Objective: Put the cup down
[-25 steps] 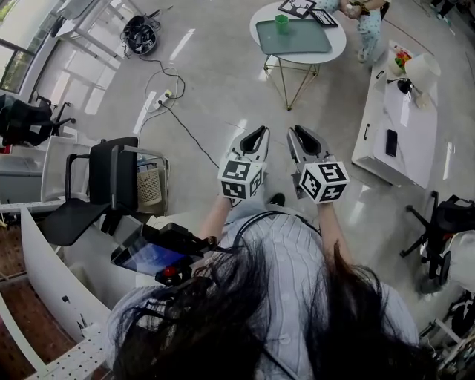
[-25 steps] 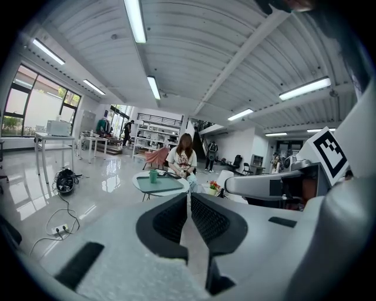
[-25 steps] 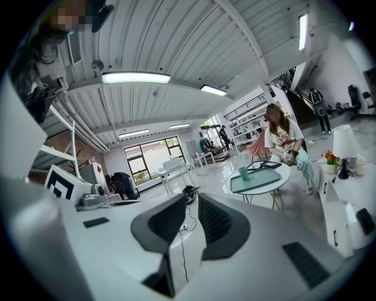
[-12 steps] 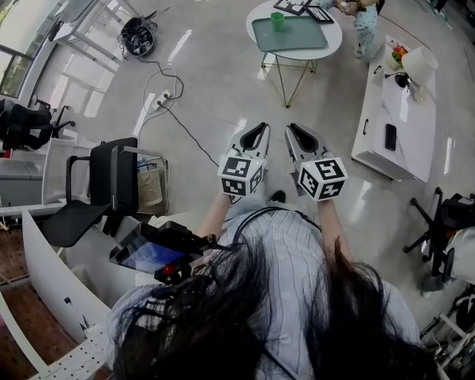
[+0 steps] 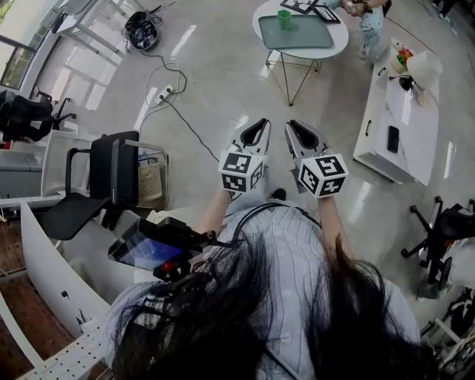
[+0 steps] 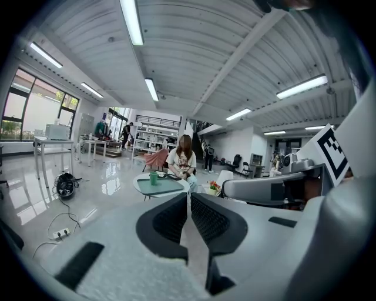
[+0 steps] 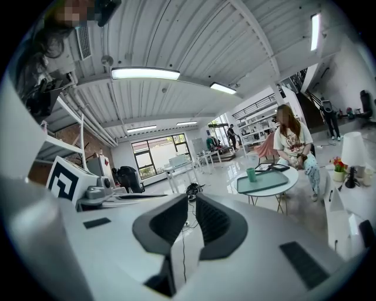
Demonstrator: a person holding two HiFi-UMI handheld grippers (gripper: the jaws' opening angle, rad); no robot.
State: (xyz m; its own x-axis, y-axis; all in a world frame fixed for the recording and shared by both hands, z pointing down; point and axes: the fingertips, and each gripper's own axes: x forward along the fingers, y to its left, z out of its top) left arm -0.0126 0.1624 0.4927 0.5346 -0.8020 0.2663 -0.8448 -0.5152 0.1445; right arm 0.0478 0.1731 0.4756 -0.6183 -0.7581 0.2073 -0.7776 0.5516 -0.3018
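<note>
We stand on a glossy grey floor [image 5: 215, 67] in an open workroom. The green cup [image 5: 284, 20] sits on a tray [image 5: 304, 35] on the round table [image 5: 340, 37], well ahead of us. Our left gripper [image 5: 257, 128] and right gripper [image 5: 297, 128] are side by side, nearly level, aimed that way, both with jaws closed on nothing.

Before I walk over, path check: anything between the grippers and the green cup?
Nothing visible does: only open floor separates the left gripper and right gripper from the green cup on the round table.
</note>
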